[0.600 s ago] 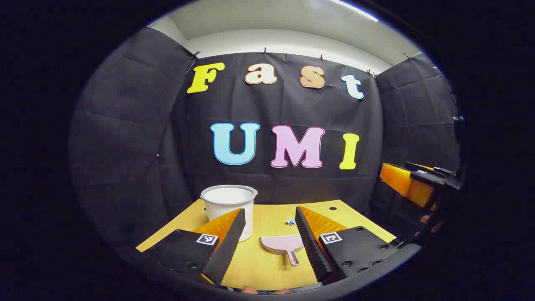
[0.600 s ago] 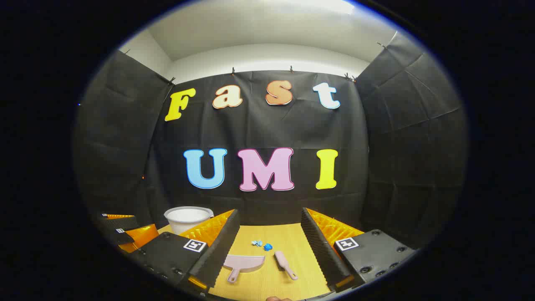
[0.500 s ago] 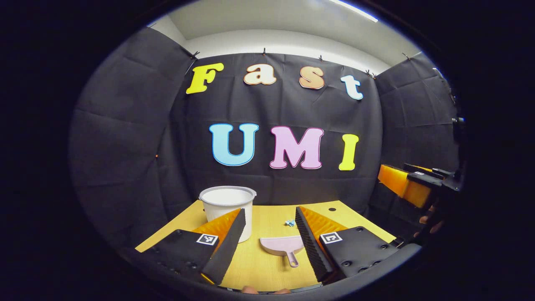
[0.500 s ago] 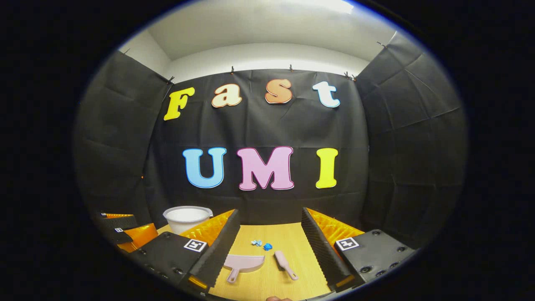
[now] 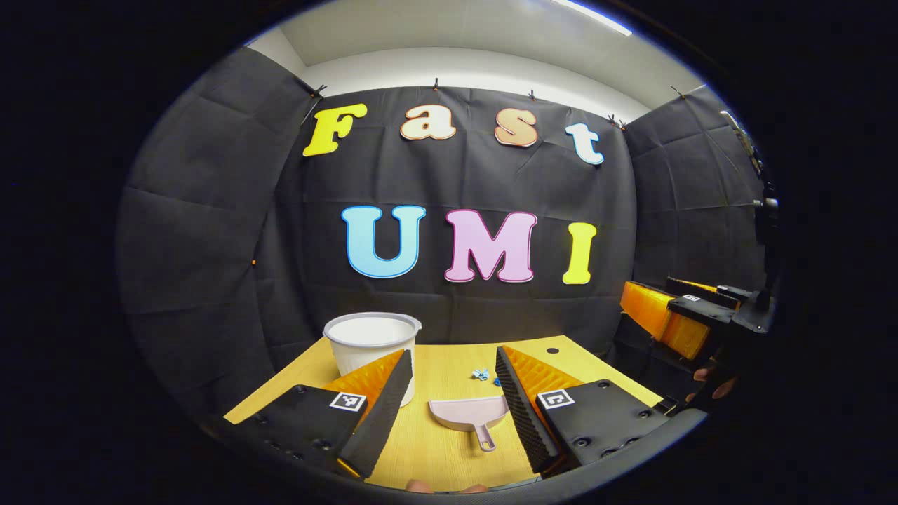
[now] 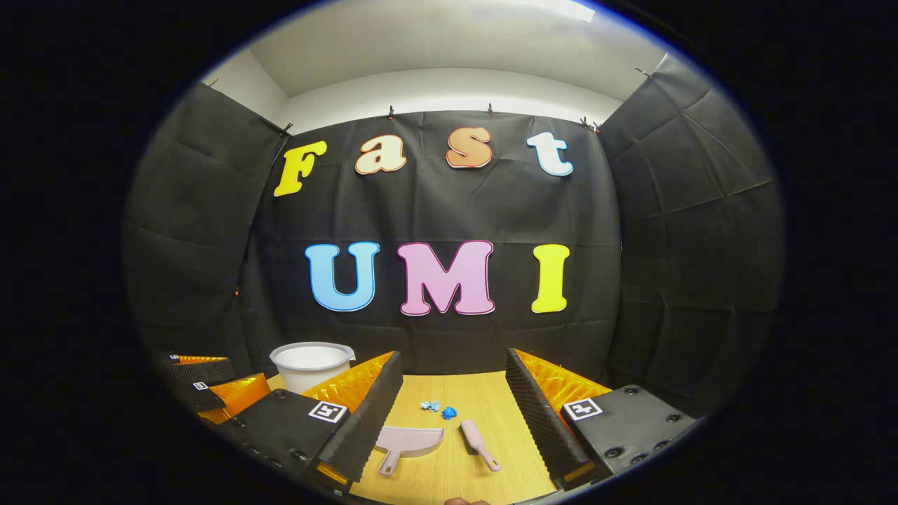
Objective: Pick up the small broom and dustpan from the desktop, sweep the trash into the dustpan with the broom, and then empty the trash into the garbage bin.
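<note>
Bin (image 5: 370, 344) slid left; pink dustpan (image 5: 468, 414) lies flat, handle nearest.

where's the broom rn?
In the right gripper view, the small broom lies flat on the desktop, just right of the dustpan and below the blue trash scraps.

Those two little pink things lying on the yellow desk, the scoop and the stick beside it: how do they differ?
The dustpan is broad and flat with a short handle toward the camera; the broom is a narrow bar. In the right gripper view the dustpan lies left of the broom, part hidden behind a finger of the tongs, while the broom lies in full sight. Both are pale pink, rest untouched on the desk, near the blue scraps.
</note>
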{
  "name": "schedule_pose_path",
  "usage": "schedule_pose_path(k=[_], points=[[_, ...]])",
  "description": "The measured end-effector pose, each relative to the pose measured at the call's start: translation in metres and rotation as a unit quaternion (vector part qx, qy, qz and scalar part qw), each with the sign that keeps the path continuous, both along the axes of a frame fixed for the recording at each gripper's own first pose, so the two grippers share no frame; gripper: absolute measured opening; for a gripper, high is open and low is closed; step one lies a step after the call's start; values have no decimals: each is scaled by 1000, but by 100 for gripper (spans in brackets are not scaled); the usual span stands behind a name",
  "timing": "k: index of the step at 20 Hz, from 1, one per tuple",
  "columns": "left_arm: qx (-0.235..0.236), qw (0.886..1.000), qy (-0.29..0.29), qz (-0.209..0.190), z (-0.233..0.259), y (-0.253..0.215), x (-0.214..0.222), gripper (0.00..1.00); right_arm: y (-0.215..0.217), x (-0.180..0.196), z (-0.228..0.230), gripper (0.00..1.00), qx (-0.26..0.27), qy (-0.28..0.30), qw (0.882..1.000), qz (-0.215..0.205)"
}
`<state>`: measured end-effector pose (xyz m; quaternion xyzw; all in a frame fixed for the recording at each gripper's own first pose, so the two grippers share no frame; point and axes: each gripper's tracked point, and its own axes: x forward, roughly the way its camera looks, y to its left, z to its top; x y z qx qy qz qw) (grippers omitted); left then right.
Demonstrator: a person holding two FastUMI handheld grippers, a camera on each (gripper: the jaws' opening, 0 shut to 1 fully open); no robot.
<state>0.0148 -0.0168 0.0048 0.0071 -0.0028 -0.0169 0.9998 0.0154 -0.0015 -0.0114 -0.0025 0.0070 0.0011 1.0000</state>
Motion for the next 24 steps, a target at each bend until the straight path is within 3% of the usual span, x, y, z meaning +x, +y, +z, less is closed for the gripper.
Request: schedule_pose_path(k=[8,13,24], points=[[-2,1000,9,-6,-9,-17,13,71,-13,3,-8,95,8,6,1000,0],[-42,998,27,-25,-17,-35,24,71,-22,9,-11,96,-1,6,1000,1],[-25,999,29,-19,-21,-45,53,72,-28,35,-23,96,-6,13,1000,8]])
